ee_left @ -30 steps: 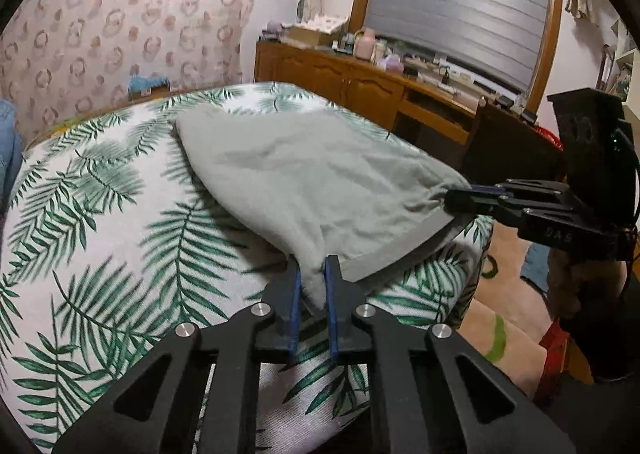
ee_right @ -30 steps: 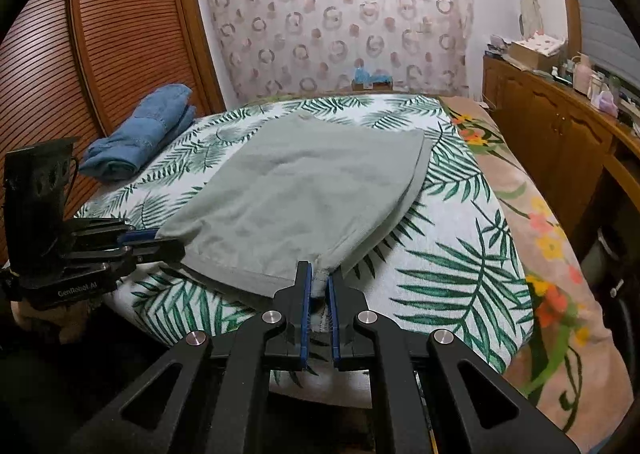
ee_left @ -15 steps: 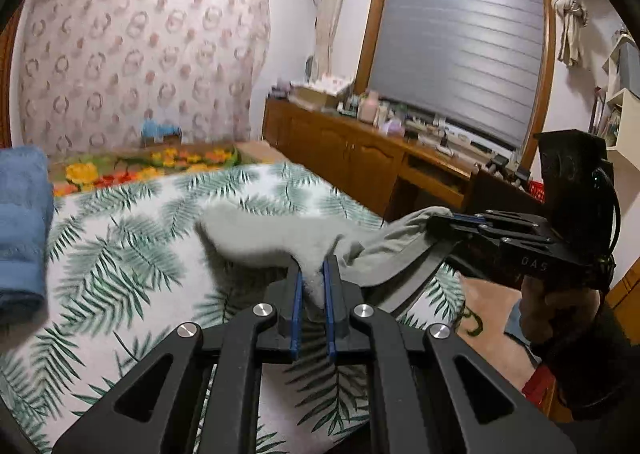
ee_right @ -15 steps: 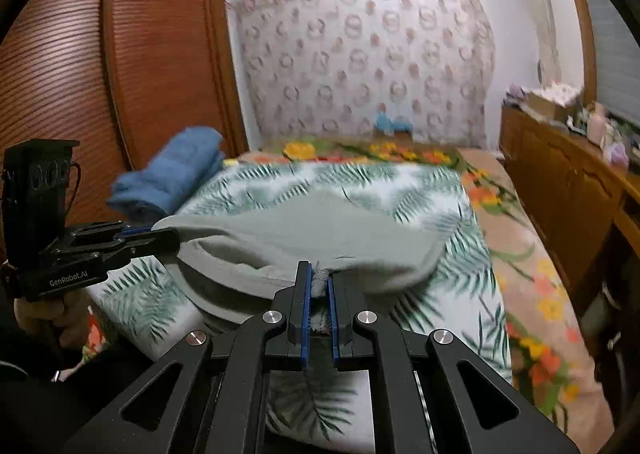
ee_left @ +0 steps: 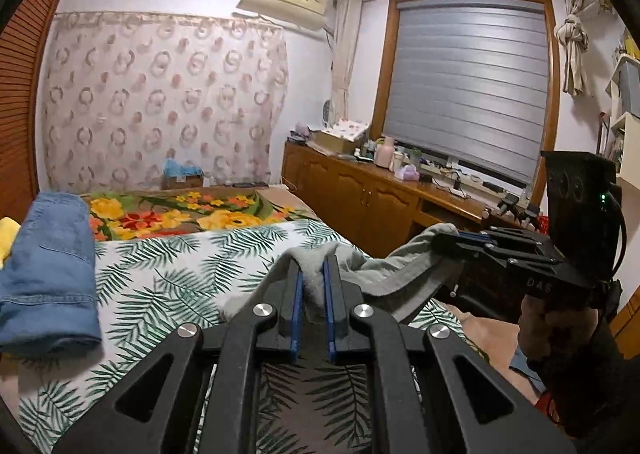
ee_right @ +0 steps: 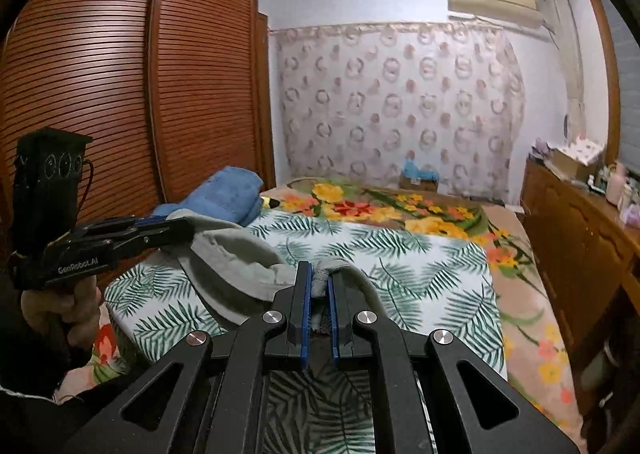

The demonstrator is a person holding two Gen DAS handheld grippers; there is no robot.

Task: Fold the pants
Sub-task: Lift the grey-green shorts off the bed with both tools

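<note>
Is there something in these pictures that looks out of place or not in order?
Nothing looks damaged or spilled. The grey pants are not flat: they sag, bunched, between the left gripper and the right gripper, each with jaws shut on an edge, above the palm-leaf bed cover. Folded blue jeans lie neatly aside.

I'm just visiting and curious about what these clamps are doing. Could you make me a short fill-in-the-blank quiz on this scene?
1. Both the left gripper and the right gripper are shut on the ____ pants.
2. The sheet under the pants has a green ____ print.
3. The folded denim on the bed is ____ in colour.

Missing words: grey; leaf; blue
</note>
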